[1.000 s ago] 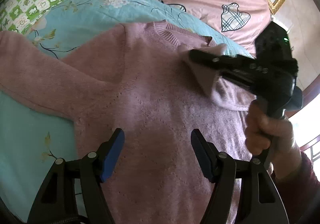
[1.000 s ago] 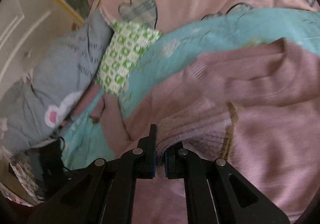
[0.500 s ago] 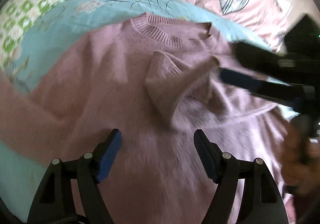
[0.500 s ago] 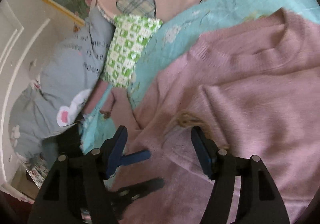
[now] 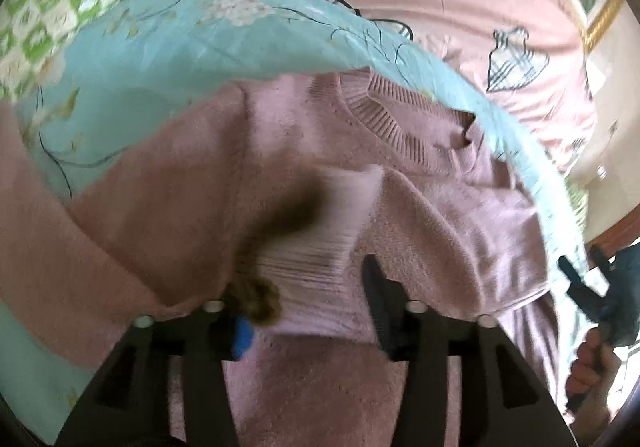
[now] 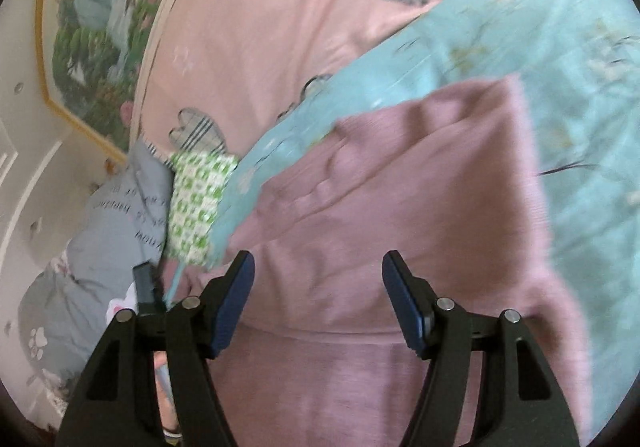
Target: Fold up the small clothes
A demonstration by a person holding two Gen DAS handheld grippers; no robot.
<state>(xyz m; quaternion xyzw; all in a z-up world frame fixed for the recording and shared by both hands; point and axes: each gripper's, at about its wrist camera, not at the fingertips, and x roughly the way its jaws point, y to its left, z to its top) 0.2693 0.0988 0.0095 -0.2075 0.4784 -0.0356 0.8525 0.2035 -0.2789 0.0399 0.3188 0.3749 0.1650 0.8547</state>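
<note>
Both pairs of tongs hang over a bed where a fuzzy pink knitted sweater lies flat on a turquoise floral quilt. In the left wrist view the left tongs are closing with the ribbed cuff of a folded-over sleeve lying between their black fingers; motion blur smears the cuff and a dark brownish patch at its edge, so I cannot tell whether the blue pads already press on the knit. That sleeve crosses the chest of the sweater below the ribbed round neckband. At the right edge of the same view a hand grips the handle of the right tongs, which sit off the sweater's side, over the quilt's edge. In the right wrist view the right tongs stand spread, nothing between their dark blue pads, above the sweater's folded side edge. Beyond the quilt lie a pink bedspread with plaid heart patches, a green-and-white checked pillow and a bundle of grey cloth printed with paw marks; a gold-framed landscape painting hangs on the wall behind.
</note>
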